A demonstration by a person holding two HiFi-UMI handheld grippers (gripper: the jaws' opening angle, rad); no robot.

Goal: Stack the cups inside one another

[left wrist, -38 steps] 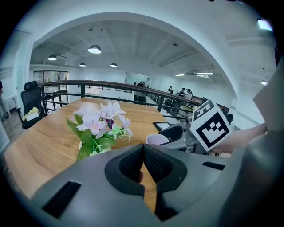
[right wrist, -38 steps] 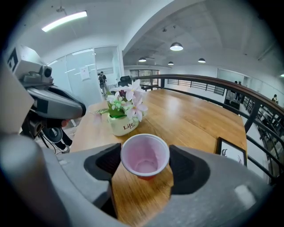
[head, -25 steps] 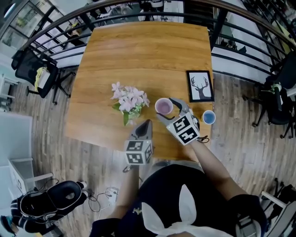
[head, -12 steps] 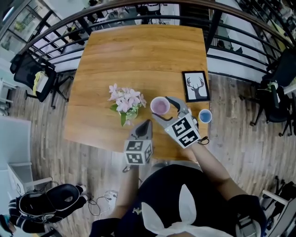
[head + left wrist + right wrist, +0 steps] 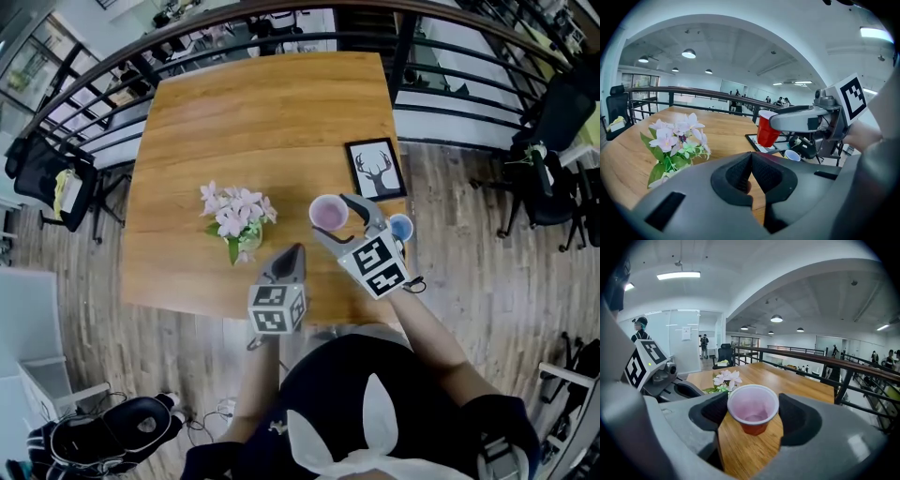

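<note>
A red cup (image 5: pixel 329 214) with a pale inside hangs above the wooden table (image 5: pixel 262 112), clear of the top in the left gripper view, where the red cup (image 5: pixel 766 129) shows from the side. My right gripper (image 5: pixel 337 221) is shut on it, its jaws pressing both sides of the red cup (image 5: pixel 753 409) just below the rim. A small blue cup (image 5: pixel 400 228) stands upright on the table just right of that gripper; the blue cup (image 5: pixel 792 155) is below and right of the red one. My left gripper (image 5: pixel 297 250) is shut and holds nothing, near the table's front edge.
A vase of pink and white flowers (image 5: pixel 235 215) stands left of the grippers. A framed deer picture (image 5: pixel 375 170) lies flat near the table's right edge, behind the cups. Black railings (image 5: pixel 281 23) run behind the table; office chairs stand on the floor around it.
My right gripper has carried the red cup a little to the right, closer to the blue cup. The left gripper has stayed put and shut.
</note>
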